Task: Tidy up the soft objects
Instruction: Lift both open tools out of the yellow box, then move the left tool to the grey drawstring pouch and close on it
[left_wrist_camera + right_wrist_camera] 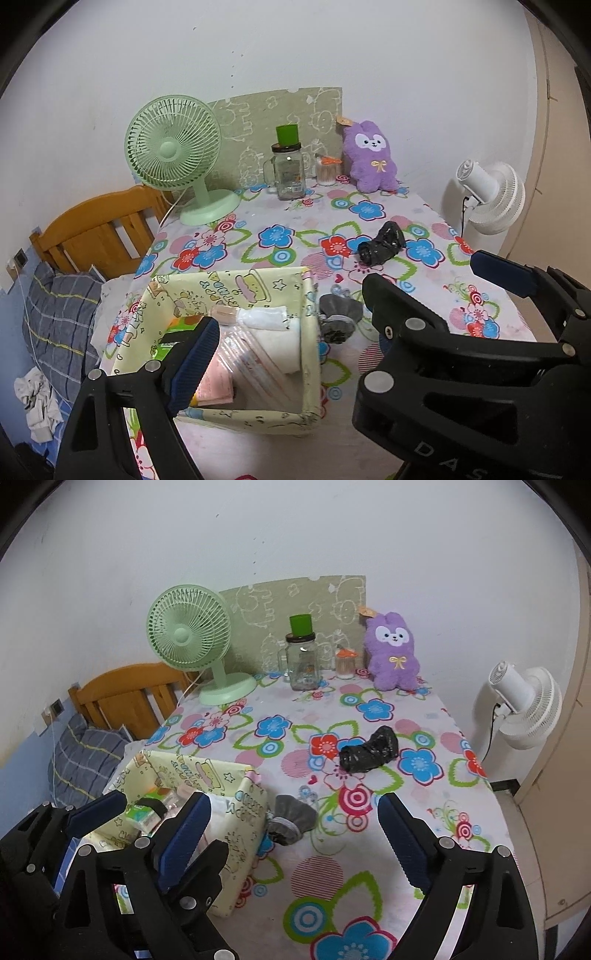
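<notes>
A yellow cartoon-print fabric box (236, 284) (243, 812) stands on the flowered table and holds a folded white cloth (273, 317) and pink fabric (214, 387). A grey sock bundle (338, 314) (291, 816) lies just right of the box. Farther back lie a black rolled bundle (380, 245) (369, 751) and a purple plush (371, 155) (393, 650). My left gripper (295, 332) hovers open over the box's right side, holding nothing. My right gripper (291, 801) is open and holds nothing, close beside the left one, with the grey bundle ahead of its fingertips. Its fingers (402, 314) hide my left gripper's right finger.
At the back stand a green desk fan (173, 151), a glass jar with a green cup on top (290, 173) and a small jar (327, 171). A white fan (491, 195) stands off the table's right edge. A wooden headboard (96, 229) and bedding lie left.
</notes>
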`<move>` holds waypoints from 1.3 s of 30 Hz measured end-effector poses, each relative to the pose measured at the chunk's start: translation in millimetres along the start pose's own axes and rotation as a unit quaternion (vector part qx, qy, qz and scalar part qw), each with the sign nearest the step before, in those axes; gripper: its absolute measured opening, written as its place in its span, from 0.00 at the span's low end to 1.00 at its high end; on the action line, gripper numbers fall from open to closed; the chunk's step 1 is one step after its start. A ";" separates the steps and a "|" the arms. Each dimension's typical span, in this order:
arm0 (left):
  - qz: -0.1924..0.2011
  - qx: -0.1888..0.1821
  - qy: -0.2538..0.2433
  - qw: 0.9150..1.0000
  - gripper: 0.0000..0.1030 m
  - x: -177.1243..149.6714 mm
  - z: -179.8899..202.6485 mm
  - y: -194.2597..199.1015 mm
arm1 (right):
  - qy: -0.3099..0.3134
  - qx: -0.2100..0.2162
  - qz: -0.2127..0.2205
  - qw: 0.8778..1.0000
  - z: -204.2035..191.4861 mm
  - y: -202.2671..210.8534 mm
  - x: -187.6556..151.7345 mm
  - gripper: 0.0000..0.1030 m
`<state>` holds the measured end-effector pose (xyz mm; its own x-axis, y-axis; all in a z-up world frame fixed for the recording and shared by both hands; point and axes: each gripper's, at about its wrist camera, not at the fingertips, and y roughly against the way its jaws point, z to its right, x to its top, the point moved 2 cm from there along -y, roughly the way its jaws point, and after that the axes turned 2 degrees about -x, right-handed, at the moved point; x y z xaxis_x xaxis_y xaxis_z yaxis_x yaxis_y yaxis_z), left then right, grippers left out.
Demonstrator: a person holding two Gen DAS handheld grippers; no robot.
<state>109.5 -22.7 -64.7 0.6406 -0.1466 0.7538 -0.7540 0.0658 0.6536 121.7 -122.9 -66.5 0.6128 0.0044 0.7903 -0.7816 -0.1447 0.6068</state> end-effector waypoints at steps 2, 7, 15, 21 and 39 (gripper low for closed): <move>0.002 0.001 0.000 1.000 0.87 0.0 5.4 1.6 | -0.002 0.000 0.000 1.000 4.8 2.6 -0.3 0.91; 0.006 -0.002 0.000 1.000 0.87 0.1 19.6 5.2 | -0.001 -0.007 0.005 1.000 17.5 10.9 -1.0 0.92; 0.010 -0.007 -0.007 1.000 0.87 0.8 43.4 6.0 | -0.006 -0.016 0.009 1.000 38.5 19.3 -4.2 0.92; 0.017 -0.012 -0.011 1.000 0.87 0.5 59.0 3.1 | -0.015 -0.026 0.015 0.999 54.0 22.2 -8.5 0.92; -0.017 -0.026 0.017 0.999 0.87 0.3 80.9 -43.9 | -0.019 -0.053 -0.008 0.998 86.5 -13.6 -13.6 0.92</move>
<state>131.0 -105.5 -98.7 0.6709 -0.1158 0.7325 -0.7239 0.1124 0.6807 134.1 -206.5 -92.9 0.6283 -0.0312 0.7774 -0.7779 -0.0400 0.6271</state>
